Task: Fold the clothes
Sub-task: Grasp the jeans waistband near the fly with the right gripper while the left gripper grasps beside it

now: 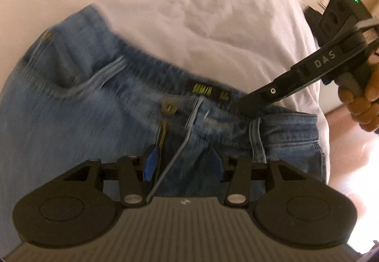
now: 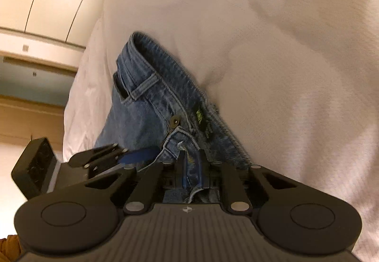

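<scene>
Jeans (image 1: 99, 101) lie waistband-up on the white sheet (image 1: 189, 1). Right gripper (image 2: 191, 168) pinches denim at the fly, beside the button (image 2: 175, 121). Left gripper (image 1: 183, 162) hangs spread over the zipper, nothing between its fingers.

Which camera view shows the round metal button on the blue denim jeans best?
The right wrist view: the round metal button on the blue denim jeans is sharp there. In the left wrist view the button is also unobstructed but blurred.
</scene>
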A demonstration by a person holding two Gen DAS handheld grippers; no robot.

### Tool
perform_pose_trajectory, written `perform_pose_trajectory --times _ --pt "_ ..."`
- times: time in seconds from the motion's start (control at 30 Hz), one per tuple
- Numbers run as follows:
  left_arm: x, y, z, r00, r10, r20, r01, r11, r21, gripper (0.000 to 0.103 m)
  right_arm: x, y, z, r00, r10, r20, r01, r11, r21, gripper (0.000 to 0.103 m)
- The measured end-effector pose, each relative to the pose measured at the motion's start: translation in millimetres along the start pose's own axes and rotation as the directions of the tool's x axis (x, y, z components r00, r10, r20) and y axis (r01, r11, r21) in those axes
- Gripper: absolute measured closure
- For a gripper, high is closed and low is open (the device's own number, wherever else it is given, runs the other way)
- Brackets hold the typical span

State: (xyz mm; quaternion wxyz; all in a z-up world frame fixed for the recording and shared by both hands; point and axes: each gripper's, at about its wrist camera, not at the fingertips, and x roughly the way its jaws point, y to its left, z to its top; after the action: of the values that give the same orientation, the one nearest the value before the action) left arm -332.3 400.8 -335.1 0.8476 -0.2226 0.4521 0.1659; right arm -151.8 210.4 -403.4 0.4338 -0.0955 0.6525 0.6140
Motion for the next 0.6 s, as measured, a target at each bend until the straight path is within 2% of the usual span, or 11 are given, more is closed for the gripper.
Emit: perform_pose_trajectory --times 0.03,0.07,0.13,0.17,0.2,0.33,0.43,0.5,0.6 --pt "2 -3 2 1.0 -0.01 0.004 0.01 1.0 0.022 0.066 -1 -2 1 1.0 -0.001 0.009 0.001 1.0 0.006 0.082" --pt "4 -6 3 1.0 -0.026 0.008 0.026 0.999 0.042 0.081 -4 -3 1 1.0 -0.002 0.019 0.002 1.0 0.009 0.082" --pt "4 -12 2 0.999 -0.037 0.022 0.035 0.996 0.084 0.083 -10 -7 -1 0.999 -0.004 0.04 0.003 1.0 0.015 0.081" --pt "1 -15 -2 0.999 -0.024 0.036 0.02 0.994 0.106 0.092 -12 -7 5 0.999 -0.003 0.045 0.002 1.0 0.012 0.081" --pt "-1 -18 -6 0.999 -0.01 0.05 0.004 0.992 0.128 0.097 -13 -7 13 0.999 -0.001 0.048 0.001 1.0 0.006 0.081" --pt "-28 -13 -21 0.989 -0.048 0.138 0.04 0.997 0.058 0.098 -5 0 31 0.999 0.023 0.034 -0.022 1.0 -0.02 0.081" --pt "-40 -16 -29 0.987 -0.038 0.157 0.032 0.999 0.043 0.098 15 7 43 1.0 0.028 -0.002 -0.029 0.998 -0.054 0.08" --pt "-41 -19 -30 0.986 -0.034 0.166 0.029 0.999 0.033 0.098 28 12 48 1.0 0.015 -0.024 -0.017 0.997 -0.079 0.077" --pt "-40 -21 -31 0.984 -0.028 0.178 0.027 1.0 0.01 0.098 43 14 53 0.999 -0.008 -0.047 0.003 0.995 -0.103 0.076"
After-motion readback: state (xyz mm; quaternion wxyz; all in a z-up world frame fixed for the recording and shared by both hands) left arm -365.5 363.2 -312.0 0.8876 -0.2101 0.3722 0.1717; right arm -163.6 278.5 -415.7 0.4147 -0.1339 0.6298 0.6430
